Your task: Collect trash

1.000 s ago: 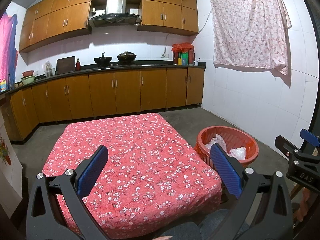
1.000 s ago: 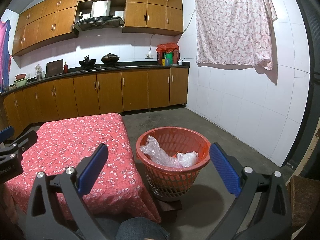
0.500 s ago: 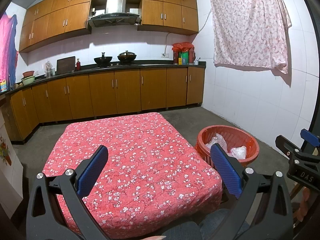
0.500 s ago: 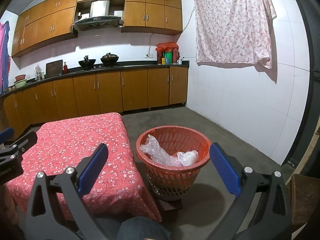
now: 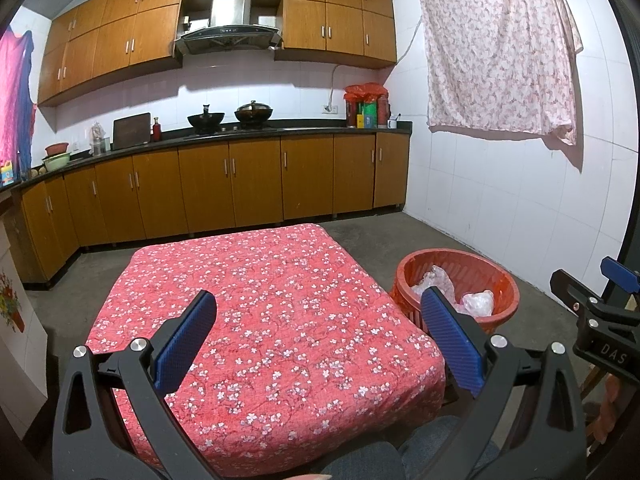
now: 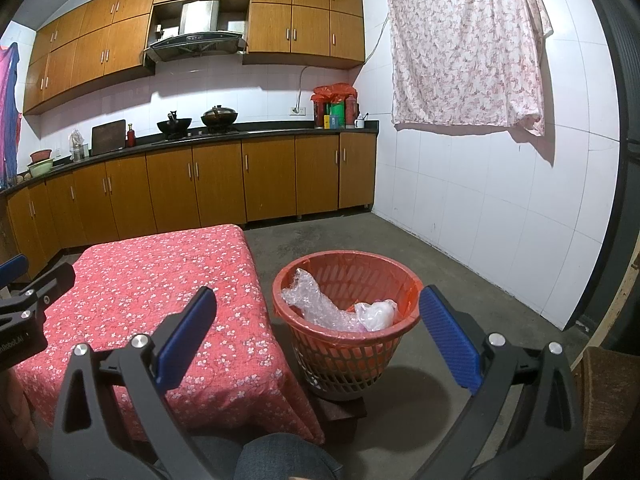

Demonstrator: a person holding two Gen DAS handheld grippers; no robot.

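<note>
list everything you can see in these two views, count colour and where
table: one, red flowered cloth, middle of the floor
basket: one, orange, on the floor right of the table
plastic wrap: some crumpled pieces, clear, inside the basket
cupboards: upper and lower rows, brown wood, back wall
woks: two, black, on the counter under the hood
hood: one, steel, between the upper cupboards
sheet: one, white and pink, hung on the right wall
red bag: one, counter's right end
left tongs: one pair, black with blue pads, open, empty, over the table
right tongs: one pair, the same, open, empty, toward the basket
</note>
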